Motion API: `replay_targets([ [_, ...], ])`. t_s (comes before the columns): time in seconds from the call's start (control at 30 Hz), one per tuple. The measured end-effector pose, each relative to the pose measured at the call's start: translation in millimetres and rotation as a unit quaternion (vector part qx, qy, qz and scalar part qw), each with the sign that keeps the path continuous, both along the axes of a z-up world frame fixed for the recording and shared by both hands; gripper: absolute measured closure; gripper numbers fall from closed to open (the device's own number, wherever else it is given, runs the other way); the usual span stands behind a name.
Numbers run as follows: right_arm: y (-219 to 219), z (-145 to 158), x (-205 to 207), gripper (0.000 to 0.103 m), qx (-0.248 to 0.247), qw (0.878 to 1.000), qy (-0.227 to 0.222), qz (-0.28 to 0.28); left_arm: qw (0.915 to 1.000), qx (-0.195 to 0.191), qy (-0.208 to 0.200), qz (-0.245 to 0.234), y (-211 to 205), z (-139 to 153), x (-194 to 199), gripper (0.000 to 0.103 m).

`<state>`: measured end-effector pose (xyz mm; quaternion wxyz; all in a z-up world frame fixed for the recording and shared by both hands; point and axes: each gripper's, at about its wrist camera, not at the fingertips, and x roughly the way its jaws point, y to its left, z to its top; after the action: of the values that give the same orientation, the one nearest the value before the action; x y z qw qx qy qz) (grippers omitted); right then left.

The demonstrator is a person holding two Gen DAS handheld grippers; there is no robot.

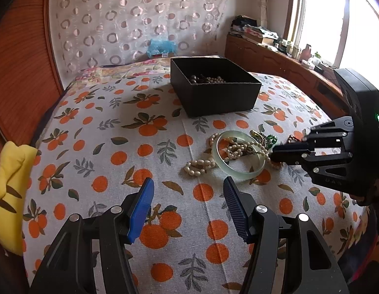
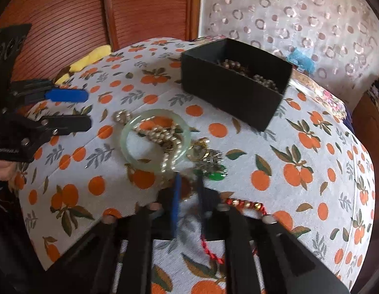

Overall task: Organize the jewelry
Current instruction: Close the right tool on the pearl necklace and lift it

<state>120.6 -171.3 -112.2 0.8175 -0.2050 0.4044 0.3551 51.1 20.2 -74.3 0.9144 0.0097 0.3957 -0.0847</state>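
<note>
A pale green jade bangle lies on the orange-print cloth with a pearl necklace draped through it. Gold and green pieces and a red beaded cord lie beside it. A black box behind holds bead strands. My left gripper is open and empty, just short of the bangle. My right gripper is low over the pile's edge, blurred, jaws close together with beads between them; grip unclear.
The cloth-covered table drops off at its edges. A yellow cushion lies at the left by a wooden panel. A patterned curtain hangs behind. A cluttered wooden cabinet stands under the window.
</note>
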Motion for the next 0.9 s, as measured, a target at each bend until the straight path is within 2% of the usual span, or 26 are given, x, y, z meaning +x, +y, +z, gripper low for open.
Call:
replay_targets([
  [0.13, 1, 1, -5, 0.098, -0.011, 1.0, -0.011, 0.003, 1.0, 0.001, 0.001, -0.001, -1, -1, 0, 0.047],
  [0.23, -7, 14, -4, 0.098, 0.009, 1.0, -0.024, -0.012, 1.0, 0.002, 0.003, -0.003, -4, -1, 1, 0.047],
  [0.53, -28, 90, -9, 0.098, 0.083, 0.991, -0.096, -0.029, 0.9999, 0.004, 0.005, -0.011, -12, -2, 4, 0.047],
  [0.77, -35, 130, -13, 0.098, 0.112, 0.984, -0.134, -0.036, 0.9998, 0.002, 0.006, -0.02, -18, -1, 6, 0.047],
  [0.8, -37, 135, -13, 0.098, 0.114, 0.983, -0.14, -0.039, 0.9998, 0.002, 0.006, -0.021, -18, -1, 8, 0.045],
  [0.83, -40, 139, -13, 0.098, 0.116, 0.982, -0.145, -0.042, 0.9998, 0.003, 0.005, -0.021, -19, -1, 9, 0.037],
  [0.9, -45, 146, -12, 0.098, 0.121, 0.979, -0.154, -0.051, 0.9997, 0.003, 0.0, -0.025, -23, 1, 11, 0.034],
])
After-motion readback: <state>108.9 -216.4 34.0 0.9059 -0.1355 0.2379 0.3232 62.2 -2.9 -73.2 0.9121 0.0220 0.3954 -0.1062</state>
